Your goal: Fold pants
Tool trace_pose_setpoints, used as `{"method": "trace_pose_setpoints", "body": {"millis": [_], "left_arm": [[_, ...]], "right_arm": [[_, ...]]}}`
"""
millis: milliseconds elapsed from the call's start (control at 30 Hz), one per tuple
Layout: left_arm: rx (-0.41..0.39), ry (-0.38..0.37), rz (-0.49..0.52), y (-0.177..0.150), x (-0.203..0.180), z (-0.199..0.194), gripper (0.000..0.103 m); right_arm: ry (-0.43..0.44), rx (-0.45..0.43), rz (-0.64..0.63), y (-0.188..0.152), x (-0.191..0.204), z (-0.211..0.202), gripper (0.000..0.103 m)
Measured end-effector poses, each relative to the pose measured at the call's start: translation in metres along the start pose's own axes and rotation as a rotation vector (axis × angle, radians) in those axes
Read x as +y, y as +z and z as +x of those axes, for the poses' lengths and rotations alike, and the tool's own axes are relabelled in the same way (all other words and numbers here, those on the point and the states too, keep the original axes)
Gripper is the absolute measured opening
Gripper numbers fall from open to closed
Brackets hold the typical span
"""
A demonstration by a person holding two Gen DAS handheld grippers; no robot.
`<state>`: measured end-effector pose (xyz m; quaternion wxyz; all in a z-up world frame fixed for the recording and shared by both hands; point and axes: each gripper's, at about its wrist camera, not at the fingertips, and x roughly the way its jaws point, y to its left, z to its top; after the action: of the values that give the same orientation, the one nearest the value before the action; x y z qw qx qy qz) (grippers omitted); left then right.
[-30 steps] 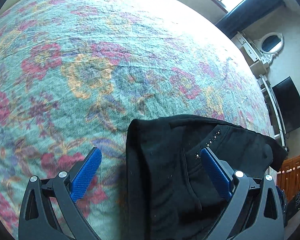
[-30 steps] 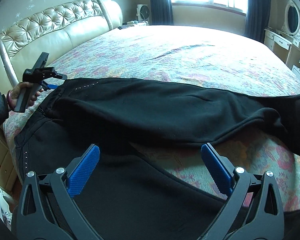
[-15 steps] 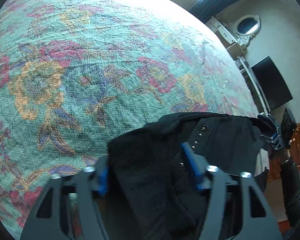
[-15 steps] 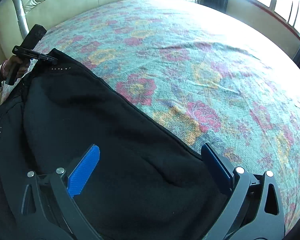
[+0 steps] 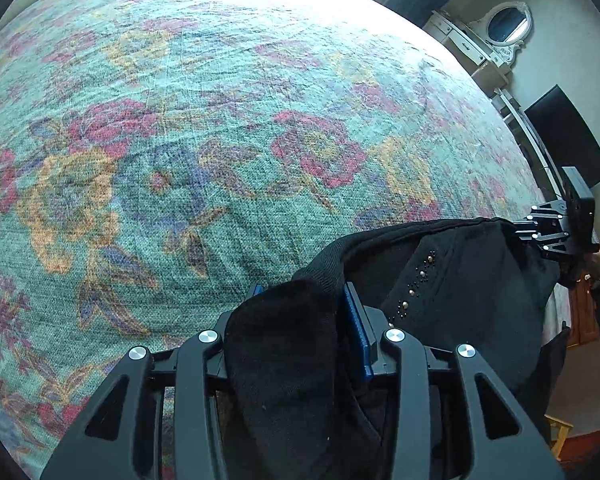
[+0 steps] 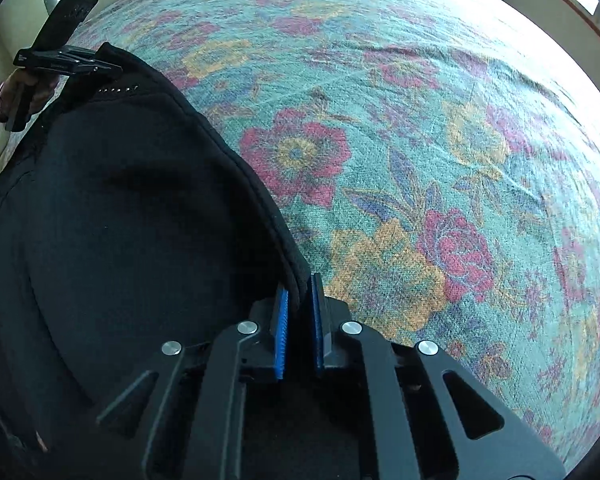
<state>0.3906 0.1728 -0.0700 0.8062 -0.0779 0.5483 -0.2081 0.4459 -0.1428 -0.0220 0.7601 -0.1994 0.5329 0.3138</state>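
Floral bedspread [image 5: 180,140] covers one bed and serves as the folding surface. One pair of black pants [image 6: 120,220] lies along its near edge, partly lifted off it. Two grippers pinch opposite ends of the pants, apparently to carry the fold: left gripper [image 5: 304,300] clenched on bunched cloth, right gripper [image 6: 299,296] clamped on a hem.

**Both grippers clamped on fabric**

Left gripper [image 5: 300,300]: blue pads drawn close, pinching a bunched fold of the black pants [image 5: 460,280] at one end. Right gripper [image 6: 299,300]: pads nearly together, gripping the pants' edge at the opposite end, a hand [image 6: 24,92] visible behind the far one.
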Motion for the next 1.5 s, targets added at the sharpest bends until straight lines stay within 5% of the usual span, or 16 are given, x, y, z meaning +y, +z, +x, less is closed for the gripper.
{"method": "trace_pose_setpoints", "body": {"millis": [33,67,167,400,567,700,767,833,900,1033,1100,1267,1333,1400,1467,1500], "left_arm": [[-0.004,0.029,0.021,0.000,-0.006,0.001,0.039],[-0.009,0.039,0.034,0.000,-0.009,0.001,0.025],[-0.054,-0.017,0.013,-0.002,-0.015,-0.012,0.018],[-0.258,-0.221,0.043,-0.043,-0.035,-0.098,0.019],[-0.311,-0.323,0.008,-0.110,-0.048,-0.134,0.023],[-0.240,-0.273,-0.017,-0.177,-0.050,-0.127,0.038],[-0.177,-0.242,-0.052,-0.208,-0.045,-0.115,0.039],[-0.160,-0.274,-0.113,-0.235,-0.036,-0.111,0.041],[-0.179,-0.295,-0.146,-0.252,-0.035,-0.117,0.041],[-0.225,-0.300,-0.072,-0.269,-0.051,-0.138,0.042],[-0.238,-0.260,0.018,-0.266,-0.059,-0.145,0.043],[-0.123,0.048,0.413,-0.244,-0.100,-0.133,0.047],[-0.074,0.112,0.550,-0.240,-0.108,-0.127,0.049],[-0.052,0.177,0.666,-0.239,-0.115,-0.126,0.061],[-0.102,0.318,0.752,-0.240,-0.118,-0.126,0.076],[-0.129,0.376,0.801,-0.242,-0.122,-0.126,0.076]], "right_arm": [[-0.027,-0.030,-0.009,-0.004,0.008,-0.008,0.008],[-0.053,-0.064,-0.013,-0.009,0.015,-0.018,0.008],[-0.109,-0.192,-0.008,-0.031,0.035,-0.059,0.008],[-0.259,-0.351,-0.055,-0.113,0.128,-0.138,0.008],[-0.312,-0.352,-0.093,-0.180,0.215,-0.140,0.009],[-0.252,-0.258,-0.040,-0.214,0.249,-0.104,0.009],[-0.215,-0.180,-0.007,-0.223,0.255,-0.085,0.021],[-0.203,-0.202,0.036,-0.230,0.264,-0.090,0.037],[-0.142,-0.233,0.155,-0.235,0.260,-0.102,0.068],[0.084,-0.353,0.499,-0.258,0.229,-0.122,0.072],[0.170,-0.374,0.621,-0.271,0.221,-0.119,0.073],[0.232,-0.346,0.714,-0.285,0.221,-0.108,0.073],[0.227,-0.343,0.716,-0.285,0.223,-0.107,0.074],[0.211,-0.340,0.709,-0.282,0.234,-0.103,0.075],[0.205,-0.337,0.706,-0.276,0.239,-0.100,0.079],[0.202,-0.333,0.704,-0.276,0.242,-0.099,0.079]]}}
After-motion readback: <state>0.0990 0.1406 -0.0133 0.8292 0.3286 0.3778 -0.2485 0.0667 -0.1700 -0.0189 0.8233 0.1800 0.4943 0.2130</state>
